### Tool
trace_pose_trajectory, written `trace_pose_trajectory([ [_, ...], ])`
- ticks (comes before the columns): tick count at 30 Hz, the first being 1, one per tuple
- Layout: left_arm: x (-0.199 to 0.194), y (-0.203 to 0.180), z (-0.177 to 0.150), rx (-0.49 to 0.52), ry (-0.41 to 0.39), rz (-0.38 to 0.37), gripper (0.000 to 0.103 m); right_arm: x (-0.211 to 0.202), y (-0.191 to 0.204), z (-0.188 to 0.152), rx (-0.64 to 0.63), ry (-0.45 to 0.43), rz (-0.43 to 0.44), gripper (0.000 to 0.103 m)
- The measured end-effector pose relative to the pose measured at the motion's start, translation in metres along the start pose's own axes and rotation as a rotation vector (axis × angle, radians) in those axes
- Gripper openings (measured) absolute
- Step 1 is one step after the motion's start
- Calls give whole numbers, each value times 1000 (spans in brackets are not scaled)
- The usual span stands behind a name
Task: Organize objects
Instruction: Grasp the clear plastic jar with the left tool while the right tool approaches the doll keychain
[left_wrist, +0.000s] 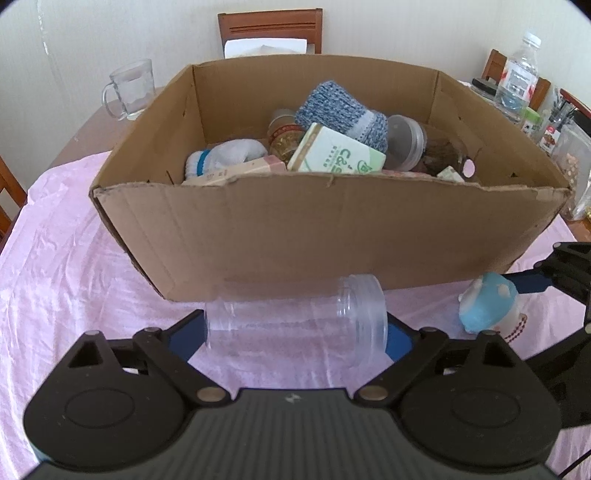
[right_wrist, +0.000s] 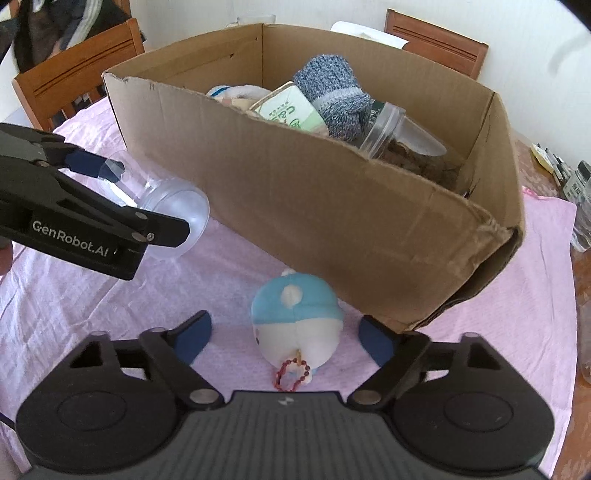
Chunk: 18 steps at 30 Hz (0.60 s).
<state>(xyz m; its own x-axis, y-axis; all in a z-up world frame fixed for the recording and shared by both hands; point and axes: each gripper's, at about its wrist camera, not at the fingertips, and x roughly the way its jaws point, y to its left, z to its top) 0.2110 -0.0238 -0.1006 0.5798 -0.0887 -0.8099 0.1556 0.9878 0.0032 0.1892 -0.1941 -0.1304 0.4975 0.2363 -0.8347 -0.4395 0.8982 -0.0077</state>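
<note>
My left gripper (left_wrist: 295, 332) is shut on a clear plastic jar (left_wrist: 295, 325), held sideways just in front of the cardboard box (left_wrist: 295, 229); the jar (right_wrist: 173, 218) and the left gripper (right_wrist: 122, 199) also show in the right wrist view. My right gripper (right_wrist: 284, 336) is open, its fingers either side of a small blue-and-white plush toy (right_wrist: 295, 317) lying on the pink cloth (right_wrist: 74, 295). The toy also shows in the left wrist view (left_wrist: 487, 306). The box (right_wrist: 332, 206) holds socks, a green-white carton and jars.
A glass mug (left_wrist: 129, 88) stands left of the box. A water bottle (left_wrist: 517, 81) and small containers crowd the far right. Wooden chairs (left_wrist: 269, 29) (right_wrist: 74, 74) ring the table.
</note>
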Motion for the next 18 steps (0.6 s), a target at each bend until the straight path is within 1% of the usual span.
trace_pose_trajectory([
  [1, -1, 0, 0, 3, 1, -5, 90, -1, 0, 0, 4, 0, -3, 80],
  [2, -1, 0, 1, 4, 4, -9, 90, -2, -1, 0, 8, -2, -9, 78],
  [5, -1, 2, 1, 7, 8, -19, 90, -4, -1, 1, 16, -6, -23, 68],
  [7, -1, 3, 0, 10, 10, -20, 90, -5, -2, 1, 19, -4, -18, 58],
  [11, -3, 3, -2, 17, 19, -21, 90, -7, 0, 0, 13, -6, -33, 52],
  [18, -11, 5, -5, 15, 27, -41, 90, -12, 2, -3, 9, 0, -38, 52],
])
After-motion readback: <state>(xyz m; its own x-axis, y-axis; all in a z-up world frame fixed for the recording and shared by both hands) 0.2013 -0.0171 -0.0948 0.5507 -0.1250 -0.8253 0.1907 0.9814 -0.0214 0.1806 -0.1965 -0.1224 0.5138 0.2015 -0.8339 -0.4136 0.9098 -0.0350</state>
